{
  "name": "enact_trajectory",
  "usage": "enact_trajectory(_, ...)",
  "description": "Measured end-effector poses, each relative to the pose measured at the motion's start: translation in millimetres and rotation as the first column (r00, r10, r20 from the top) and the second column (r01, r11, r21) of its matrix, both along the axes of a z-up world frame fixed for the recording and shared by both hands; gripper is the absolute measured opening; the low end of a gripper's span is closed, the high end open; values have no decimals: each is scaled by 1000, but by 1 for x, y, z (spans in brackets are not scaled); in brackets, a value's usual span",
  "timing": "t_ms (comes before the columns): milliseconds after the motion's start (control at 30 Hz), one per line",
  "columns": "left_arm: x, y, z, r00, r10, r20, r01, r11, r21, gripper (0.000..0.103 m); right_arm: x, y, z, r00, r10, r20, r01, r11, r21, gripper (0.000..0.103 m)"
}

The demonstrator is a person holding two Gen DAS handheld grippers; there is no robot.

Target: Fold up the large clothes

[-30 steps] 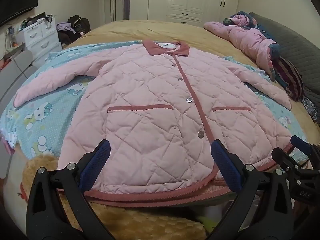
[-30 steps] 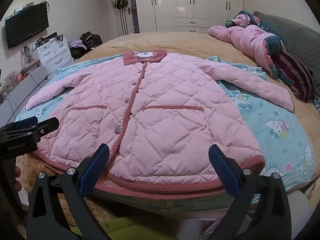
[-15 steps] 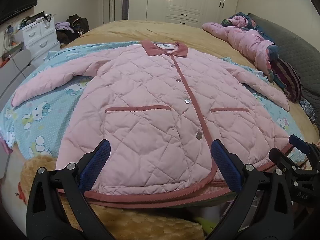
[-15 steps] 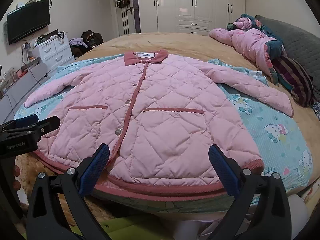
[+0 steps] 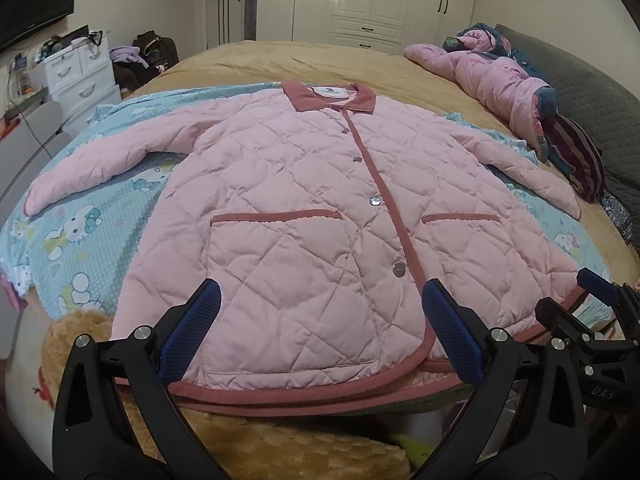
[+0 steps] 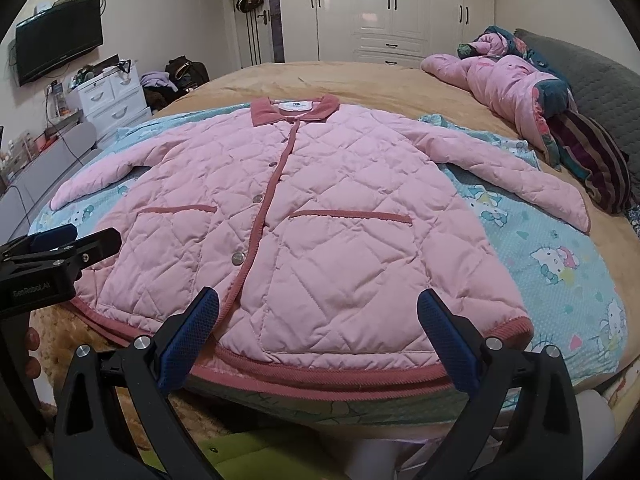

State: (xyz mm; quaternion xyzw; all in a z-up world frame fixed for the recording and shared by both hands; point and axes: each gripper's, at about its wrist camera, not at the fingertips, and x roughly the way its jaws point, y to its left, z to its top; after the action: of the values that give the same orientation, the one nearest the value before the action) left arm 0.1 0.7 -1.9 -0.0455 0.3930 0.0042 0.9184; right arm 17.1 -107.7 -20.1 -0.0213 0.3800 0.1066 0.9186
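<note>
Blue ribbed pads lined the inner faces of both tools. The left gripper (image 5: 320, 332) hung at the near edge of the bed with its fingers spread wide and nothing between them, its tips over the hem of the quilted jacket (image 5: 304, 216). The right gripper (image 6: 318, 336) stood beside it in the same way, fingers wide apart and empty, over the right half of the hem. In the left wrist view the right tool's tip showed at the right edge; in the right wrist view the left tool showed at the left edge, with fingertips of a hand (image 6: 32, 350) on its handle.

The jacket, pale pink with dusty rose trim, lay flat and face up, buttoned down the front, its hem just beside the near edge of the bed. Two rose-edged pockets sat on either side of the placket. Both sleeves were spread outward and slightly down, the left cuff reaching the left side of the bed, the right cuff reaching toward the striped pillow (image 6: 596, 164). The rose collar (image 5: 328, 96) pointed to the far side.

Beneath the jacket lay a light blue cartoon-cat sheet (image 6: 560, 264), itself spread on a tan blanket (image 5: 320, 60) that covered the bed. Far right, a crumpled pink garment (image 6: 504, 80) rested against a grey headboard (image 6: 600, 72). Far left stood a white chest of drawers (image 6: 112, 96) under a wall-mounted television (image 6: 58, 54). White wardrobes (image 6: 392, 8) filled the far wall.
</note>
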Motion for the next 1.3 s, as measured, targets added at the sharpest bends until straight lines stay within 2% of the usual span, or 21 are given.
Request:
enact_trajectory(900, -1, -1, 0, 1000, 3, 7, -3, 1000, 12, 94, -1, 2, 0, 1000, -3, 5, 3, 1000, 6, 99)
enact_trajectory(1300, 6, 0, 0, 1000, 11, -2, -11, 1000, 28, 94, 17, 0, -3, 999, 29, -26, -28, 999, 29, 99)
